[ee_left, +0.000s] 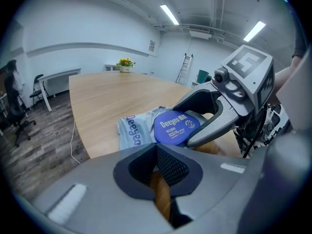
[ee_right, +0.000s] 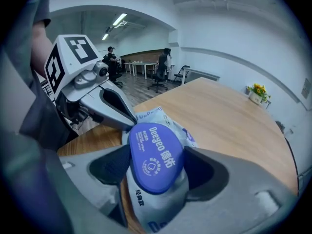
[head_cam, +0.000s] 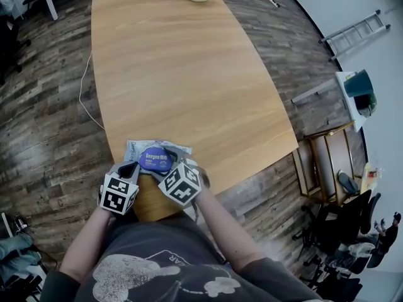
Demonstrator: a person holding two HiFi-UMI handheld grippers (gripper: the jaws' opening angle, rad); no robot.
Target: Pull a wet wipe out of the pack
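The wet wipe pack (head_cam: 146,150) lies at the bench's (head_cam: 176,61) near edge. The right tongs (ee_right: 157,167) stand wide apart astride its shut blue lid (ee_right: 155,150), printed "Deeyeo"; contact looks unlikely. The left tongs (ee_left: 157,149) are together, empty. With nothing pinning the pack, it may lift or slide off.

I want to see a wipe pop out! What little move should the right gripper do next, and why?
Probably close the right gripper on the blue oval plastic lid: its jaws stand open on both sides of it, and the lid lies shut on the pale soft wipe pack, so no wipe shows yet.
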